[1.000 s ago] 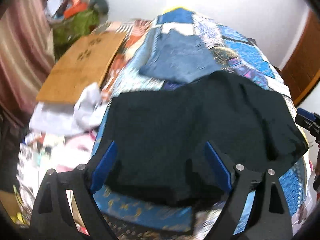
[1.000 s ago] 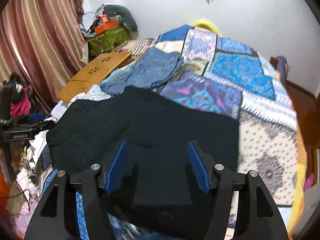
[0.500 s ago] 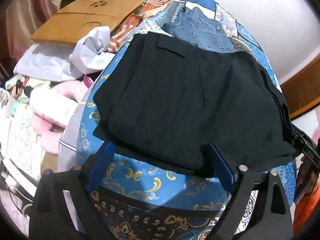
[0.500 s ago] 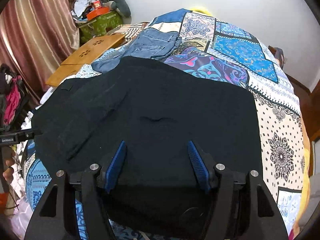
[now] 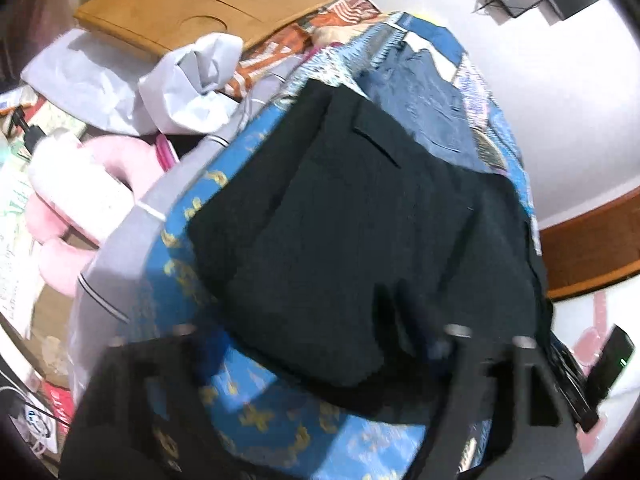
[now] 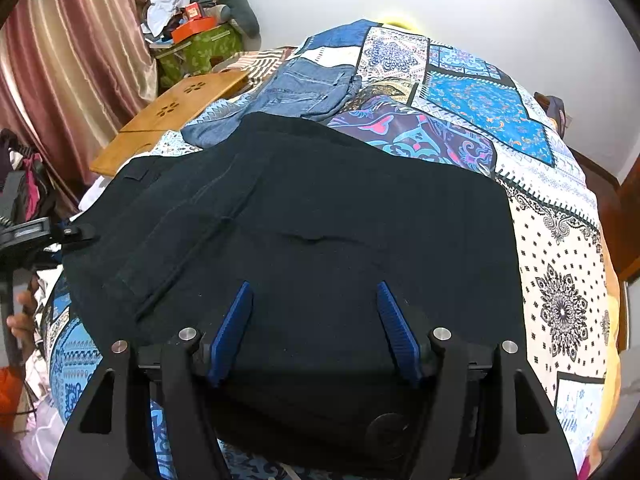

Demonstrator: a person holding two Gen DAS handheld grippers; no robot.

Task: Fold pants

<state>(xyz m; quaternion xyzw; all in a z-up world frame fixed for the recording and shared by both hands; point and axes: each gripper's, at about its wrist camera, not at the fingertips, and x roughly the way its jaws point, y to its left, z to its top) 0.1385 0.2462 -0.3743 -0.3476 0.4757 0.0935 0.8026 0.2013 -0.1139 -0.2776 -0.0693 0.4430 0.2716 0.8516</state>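
Black pants (image 6: 304, 220) lie folded flat across the near part of the patchwork bedspread (image 6: 560, 280), one edge reaching the bed's side; folded blue jeans (image 6: 304, 92) lie just beyond them, a wooden lap tray (image 6: 180, 112) off to the side. Right gripper (image 6: 314, 332) hovers low over the pants' near edge, blue pads spread wide, nothing between them. Left gripper (image 5: 320, 360) sits at the pants' end by the bed's side, badly blurred; fingers look apart, holding nothing that I can make out.
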